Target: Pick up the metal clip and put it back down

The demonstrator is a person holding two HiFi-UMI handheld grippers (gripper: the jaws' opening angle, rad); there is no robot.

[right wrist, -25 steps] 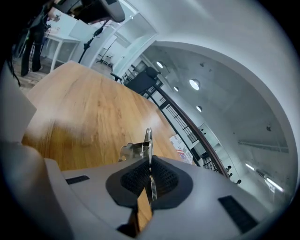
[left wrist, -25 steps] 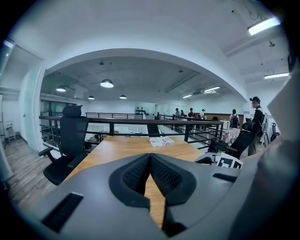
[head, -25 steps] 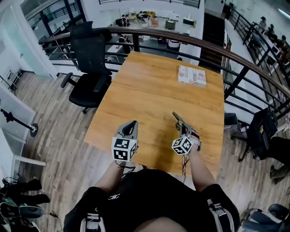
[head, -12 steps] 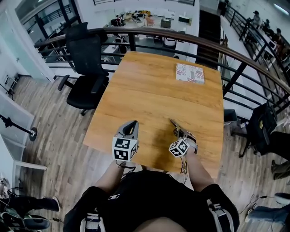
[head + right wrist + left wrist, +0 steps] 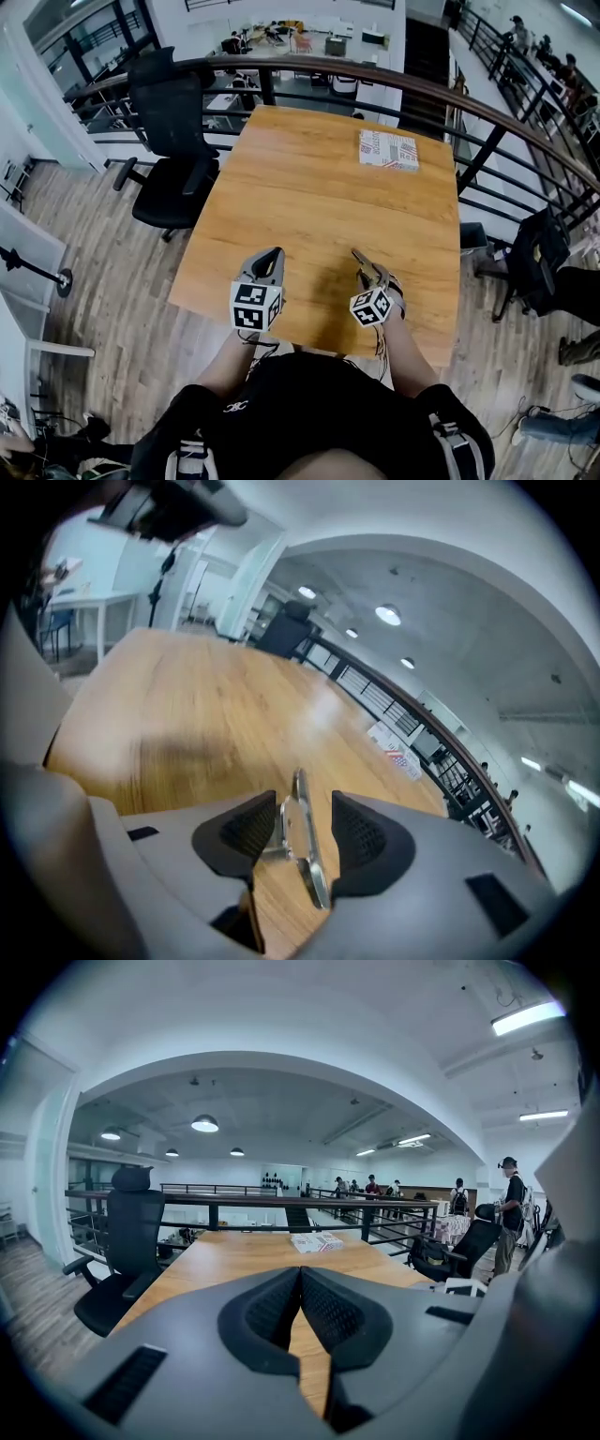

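The metal clip stands edge-up at the lower middle of the right gripper view, between the pads of the right claw. Its jaws have just been opening and now stand wide. The clip seems to rest on the worktop, though blur hides the contact. It looks thin, stiff, light and slick, best pinched across its flat faces. The left claw is closed and empty.
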